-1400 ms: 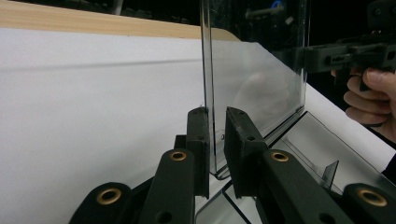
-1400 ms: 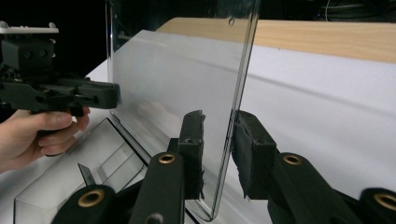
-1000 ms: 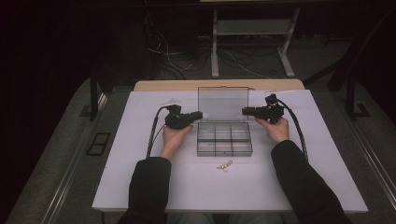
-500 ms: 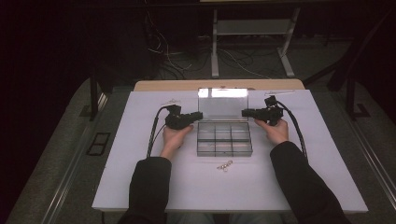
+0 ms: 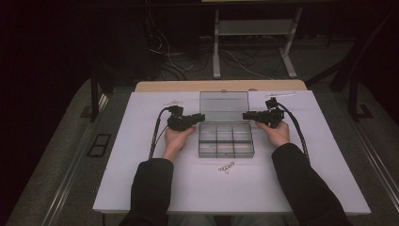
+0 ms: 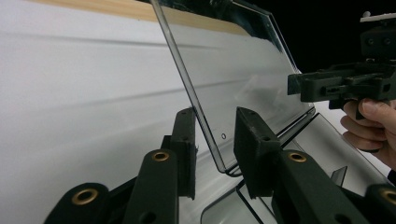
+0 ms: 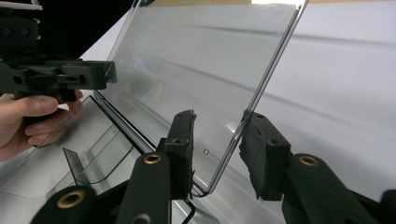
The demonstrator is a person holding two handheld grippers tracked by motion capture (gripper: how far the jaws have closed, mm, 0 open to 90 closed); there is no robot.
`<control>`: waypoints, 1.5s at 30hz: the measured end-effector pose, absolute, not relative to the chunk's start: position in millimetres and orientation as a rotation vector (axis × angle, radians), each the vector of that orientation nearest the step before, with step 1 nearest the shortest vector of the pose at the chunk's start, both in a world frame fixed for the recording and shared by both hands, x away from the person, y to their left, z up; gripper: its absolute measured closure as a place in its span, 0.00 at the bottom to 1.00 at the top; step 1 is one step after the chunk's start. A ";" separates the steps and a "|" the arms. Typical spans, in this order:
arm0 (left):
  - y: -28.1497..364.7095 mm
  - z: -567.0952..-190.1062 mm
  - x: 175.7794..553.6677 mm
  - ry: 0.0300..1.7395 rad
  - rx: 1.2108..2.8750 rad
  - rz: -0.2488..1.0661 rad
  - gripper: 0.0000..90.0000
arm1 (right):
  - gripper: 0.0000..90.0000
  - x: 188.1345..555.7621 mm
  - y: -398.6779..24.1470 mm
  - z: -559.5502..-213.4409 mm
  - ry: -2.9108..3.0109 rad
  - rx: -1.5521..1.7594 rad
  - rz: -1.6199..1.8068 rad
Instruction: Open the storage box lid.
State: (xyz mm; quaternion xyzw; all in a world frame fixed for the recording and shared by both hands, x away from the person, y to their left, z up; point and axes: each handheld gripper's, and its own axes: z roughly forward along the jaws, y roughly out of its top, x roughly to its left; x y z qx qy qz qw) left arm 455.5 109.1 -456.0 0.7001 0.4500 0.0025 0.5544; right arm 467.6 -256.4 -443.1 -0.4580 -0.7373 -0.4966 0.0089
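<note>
No brand, label or writing can be read on anything here. A clear plastic organizer box [image 5: 226, 140] sits on the middle of the white table [image 5: 141, 188], its base divided into small compartments in rows, all see-through with a grey tint. Its clear lid [image 5: 224, 100] is open and stands behind the base, hinged along the far edge; in the left gripper view the lid [image 6: 243, 84] rises as a tilted transparent sheet with a rounded lower corner and a tiny hole near that corner, and the right gripper view shows the lid [image 7: 201, 79] the same way from the other side. The left gripper [image 6: 212, 154] has its jaws apart on either side of the lid's left edge, the edge passing through the gap with space showing beside it. The right gripper [image 7: 217, 149] also has its jaws apart, straddling the lid's right edge; the edge lies close to the right-hand jaw, and I cannot tell whether it touches. From above, the left gripper [image 5: 200, 117] and right gripper [image 5: 245, 115] point inward at the lid from opposite sides, each held by a hand in a dark sleeve. A small pale metal object [image 5: 226, 166], too small to identify, lies on the table just in front of the box. A strip of wood [image 5: 188, 86] runs along the table's far edge.
</note>
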 end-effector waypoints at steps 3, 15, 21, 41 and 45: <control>107.1 -457.9 455.9 1.077 1.667 0.011 0.67 | 0.64 466.9 -254.4 -442.4 -2.329 -1.460 -1.523; 109.8 -448.3 451.4 1.065 1.681 0.040 0.47 | 0.32 458.7 -256.3 -436.3 -2.407 -1.501 -1.505; 107.2 -438.7 445.1 1.050 1.702 0.049 0.37 | 0.12 442.4 -259.4 -429.6 -2.406 -1.508 -1.544; 123.4 -404.6 413.0 1.022 1.770 0.080 0.00 | 0.00 376.0 -264.1 -407.3 -2.508 -1.375 -1.599; 128.5 -400.3 403.9 1.002 1.791 0.093 0.00 | 0.00 361.0 -267.2 -402.7 -2.528 -1.352 -1.599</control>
